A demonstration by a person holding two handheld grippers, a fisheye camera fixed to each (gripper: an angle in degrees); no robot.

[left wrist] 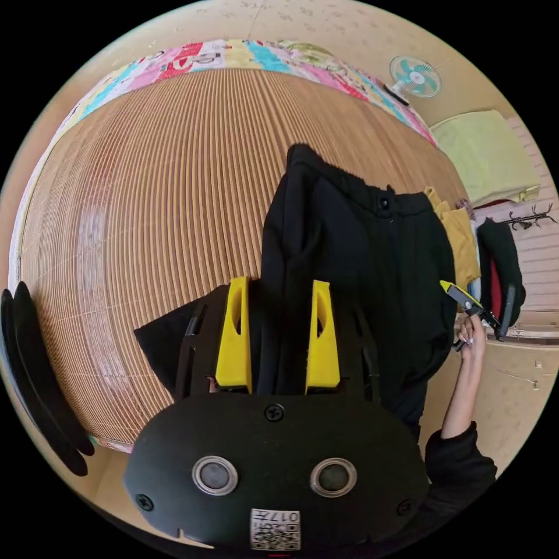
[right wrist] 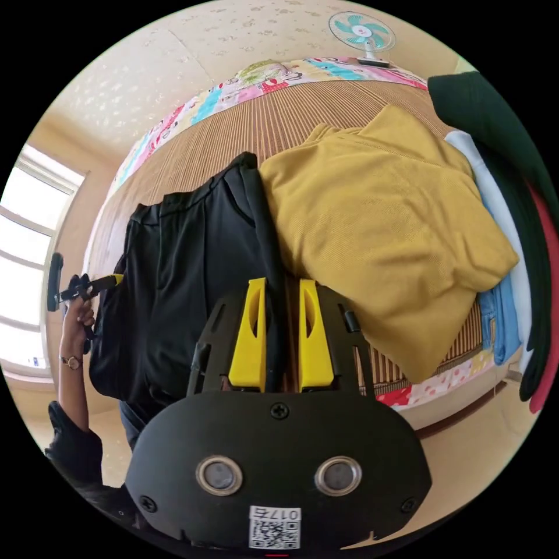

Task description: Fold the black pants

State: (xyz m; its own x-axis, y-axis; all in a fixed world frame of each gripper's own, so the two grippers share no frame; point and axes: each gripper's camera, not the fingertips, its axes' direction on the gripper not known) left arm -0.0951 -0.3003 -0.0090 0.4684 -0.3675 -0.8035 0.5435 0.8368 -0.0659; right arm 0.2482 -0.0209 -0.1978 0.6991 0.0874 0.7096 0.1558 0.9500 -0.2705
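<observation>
Both claws, left claw point(left wrist: 278, 335) and right claw point(right wrist: 282, 335), are clamped on the black pants point(left wrist: 355, 273) over the bamboo mat point(left wrist: 151, 204). To my eye, keeping the edges level and taut and laying them clear of the yellow shirt point(right wrist: 378, 233) would fold them best.

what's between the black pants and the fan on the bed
In the left gripper view, bare bamboo mat and then a strip of patterned sheet lie between the black pants and the fan.
</observation>
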